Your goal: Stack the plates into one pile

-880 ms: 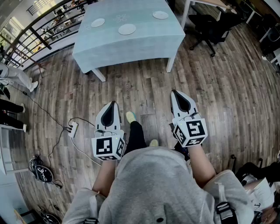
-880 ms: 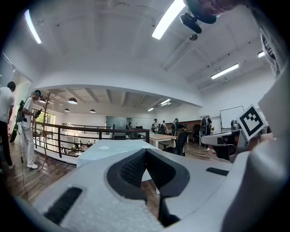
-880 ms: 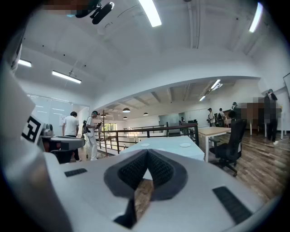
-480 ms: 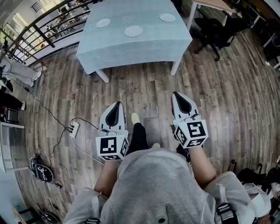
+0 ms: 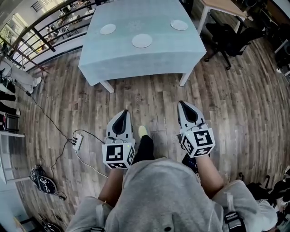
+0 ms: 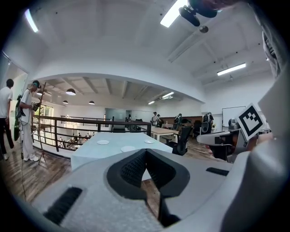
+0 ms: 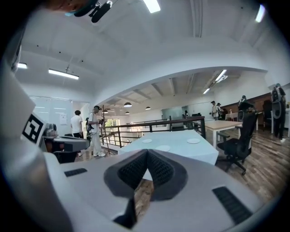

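Task not started: three plates (image 5: 142, 41) lie well apart on the table (image 5: 136, 63), none stacked. You stand short of it on the wooden floor. Your left gripper (image 5: 121, 118) and right gripper (image 5: 187, 109) are both closed and hold nothing. Only the head view shows the power strip (image 5: 77, 140) near your feet; the gripper views alone show the ceiling lights (image 6: 174, 13).

Table (image 5: 156, 59), pale-blue cloth covering it, is carrying three white plates lying well apart: left plate (image 5: 108, 29), middle plate (image 5: 142, 41), right plate (image 5: 179, 25).
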The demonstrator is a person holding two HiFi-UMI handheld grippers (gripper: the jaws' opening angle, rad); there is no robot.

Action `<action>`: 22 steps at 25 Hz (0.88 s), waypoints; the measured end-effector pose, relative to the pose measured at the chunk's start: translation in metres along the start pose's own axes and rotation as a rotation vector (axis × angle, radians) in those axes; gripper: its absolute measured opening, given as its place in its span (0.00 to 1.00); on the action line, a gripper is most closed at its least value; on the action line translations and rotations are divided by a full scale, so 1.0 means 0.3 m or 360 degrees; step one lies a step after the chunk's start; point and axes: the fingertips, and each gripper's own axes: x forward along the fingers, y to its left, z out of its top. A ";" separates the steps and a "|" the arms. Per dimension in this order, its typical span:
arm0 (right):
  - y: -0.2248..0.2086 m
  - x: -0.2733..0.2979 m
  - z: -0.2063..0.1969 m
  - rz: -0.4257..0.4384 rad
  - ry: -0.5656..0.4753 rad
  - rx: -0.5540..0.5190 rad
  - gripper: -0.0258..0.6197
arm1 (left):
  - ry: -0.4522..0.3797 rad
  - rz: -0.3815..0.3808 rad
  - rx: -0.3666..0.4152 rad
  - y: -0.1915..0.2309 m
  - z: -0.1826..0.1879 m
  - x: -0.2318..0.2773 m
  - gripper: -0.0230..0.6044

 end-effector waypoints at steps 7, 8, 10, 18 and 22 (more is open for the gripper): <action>0.038 0.235 0.007 0.0113 0.0112 -0.0029 0.08 | 0.0088 -0.0018 -0.0001 0.136 0.006 0.157 0.06; 0.045 0.259 0.007 0.0122 0.0124 -0.0050 0.08 | 0.0093 -0.0016 0.0000 0.155 0.010 0.175 0.06; 0.057 0.303 0.009 0.0127 0.0141 -0.0095 0.08 | 0.0095 -0.0013 0.0008 0.191 0.019 0.208 0.06; 0.033 0.478 0.071 0.0030 0.0131 -0.0035 0.08 | 0.0067 -0.0051 0.0004 0.327 0.065 0.344 0.06; 0.021 0.567 0.100 -0.0033 0.0115 -0.0025 0.08 | 0.0059 -0.0075 0.0018 0.408 0.080 0.402 0.06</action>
